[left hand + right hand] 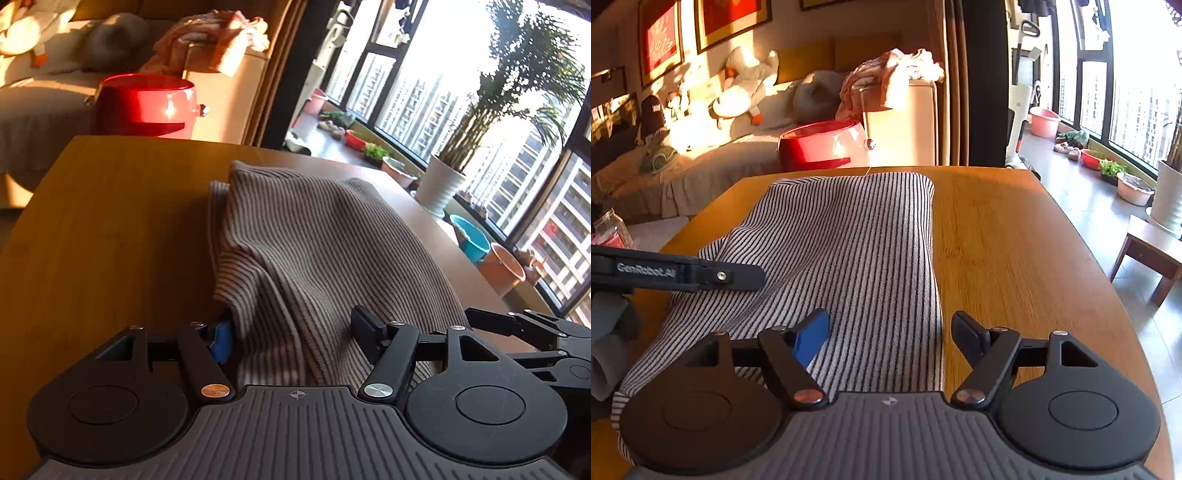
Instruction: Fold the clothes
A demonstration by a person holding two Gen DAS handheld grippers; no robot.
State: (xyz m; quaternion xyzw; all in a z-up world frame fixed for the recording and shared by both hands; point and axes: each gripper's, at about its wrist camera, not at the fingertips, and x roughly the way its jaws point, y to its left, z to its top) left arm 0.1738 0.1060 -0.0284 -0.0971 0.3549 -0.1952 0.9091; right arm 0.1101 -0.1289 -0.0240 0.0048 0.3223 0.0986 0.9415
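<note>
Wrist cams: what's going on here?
A person with a handheld gripper in each hand is folding a striped garment on a wooden table. Both grippers are open. The left gripper has cloth draped up between its fingers; the right gripper straddles the garment's near right edge. The piece is already folded into a long band, its near end rumpled.

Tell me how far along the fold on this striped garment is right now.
Done: the striped garment already lies as a narrow band on the wooden table, its right edge straight. In hand: the left gripper and right gripper both stand open over its near end, cloth between the fingers but not clamped. Left: the near-left part is bunched and raised, so the final fold and flattening remain.
</note>
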